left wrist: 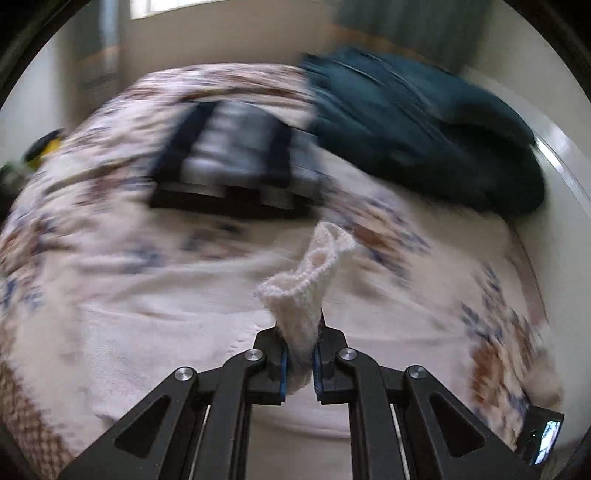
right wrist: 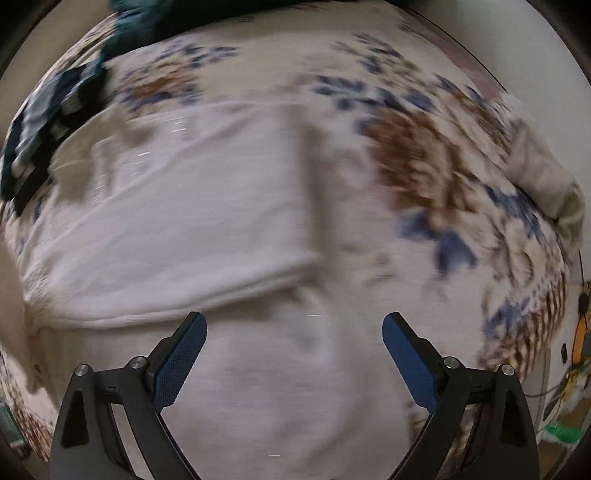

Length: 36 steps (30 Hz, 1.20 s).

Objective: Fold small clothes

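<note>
Pinching one white garment (left wrist: 303, 295) — left gripper (left wrist: 298, 354)

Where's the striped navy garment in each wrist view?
Left wrist: striped navy garment upper centre, on the floral bedspread.
Right wrist: at the far left edge, upper half.
Shared landmark: teal garment, just right of it in the left view, top-left corner in the right.

The white cloth (left wrist: 301, 295) looked knitted and fuzzy. The gripper pads (right wrist: 181, 360) were bumpy blue rubber, and the bedcover (right wrist: 424, 155) was soft printed cloth.
</note>
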Each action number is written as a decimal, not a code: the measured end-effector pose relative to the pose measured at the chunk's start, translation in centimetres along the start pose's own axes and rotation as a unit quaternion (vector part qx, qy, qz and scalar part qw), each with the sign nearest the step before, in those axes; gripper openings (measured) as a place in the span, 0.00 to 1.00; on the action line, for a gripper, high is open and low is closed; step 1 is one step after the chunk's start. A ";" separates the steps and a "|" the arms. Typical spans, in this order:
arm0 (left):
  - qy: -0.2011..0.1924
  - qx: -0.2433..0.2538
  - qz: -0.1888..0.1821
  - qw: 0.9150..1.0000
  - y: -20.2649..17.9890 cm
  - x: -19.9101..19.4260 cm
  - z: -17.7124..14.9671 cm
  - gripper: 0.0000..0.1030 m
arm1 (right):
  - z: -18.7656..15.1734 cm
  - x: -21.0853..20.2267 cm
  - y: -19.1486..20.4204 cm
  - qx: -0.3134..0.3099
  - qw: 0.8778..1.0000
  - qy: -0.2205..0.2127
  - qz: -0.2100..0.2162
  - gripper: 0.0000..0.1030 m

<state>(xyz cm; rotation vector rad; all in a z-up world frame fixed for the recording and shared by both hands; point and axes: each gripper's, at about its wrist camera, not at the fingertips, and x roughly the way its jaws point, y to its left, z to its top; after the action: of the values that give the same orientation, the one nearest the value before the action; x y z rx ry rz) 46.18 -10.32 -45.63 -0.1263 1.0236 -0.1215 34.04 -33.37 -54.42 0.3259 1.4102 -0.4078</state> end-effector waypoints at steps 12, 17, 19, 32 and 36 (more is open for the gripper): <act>0.122 0.060 -0.081 0.987 -12.1 6.1 -3.8 0.44 | 3.9 -0.2 -10.0 0.060 0.998 0.004 0.029 0.95; 0.084 0.019 -0.053 0.995 -4.8 2.3 -1.2 0.90 | 6.7 -2.1 -10.3 0.075 0.990 0.002 0.120 0.95; 0.061 0.000 -0.012 0.998 -0.3 0.6 -0.1 0.90 | 7.8 -2.4 -9.2 0.076 0.983 0.008 0.166 0.94; 0.071 -0.138 0.191 0.969 20.1 1.1 -1.9 0.90 | 8.7 2.5 3.9 -0.068 0.992 -0.015 0.101 0.02; 0.073 -0.137 0.180 0.971 19.9 2.3 -2.2 0.90 | 9.1 0.6 1.7 -0.039 0.995 -0.054 0.068 0.01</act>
<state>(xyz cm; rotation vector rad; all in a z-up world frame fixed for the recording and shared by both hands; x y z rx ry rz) 46.32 8.80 -51.91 -0.1817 1.1910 0.3467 42.91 -36.05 -53.86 0.3301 1.2863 -0.2544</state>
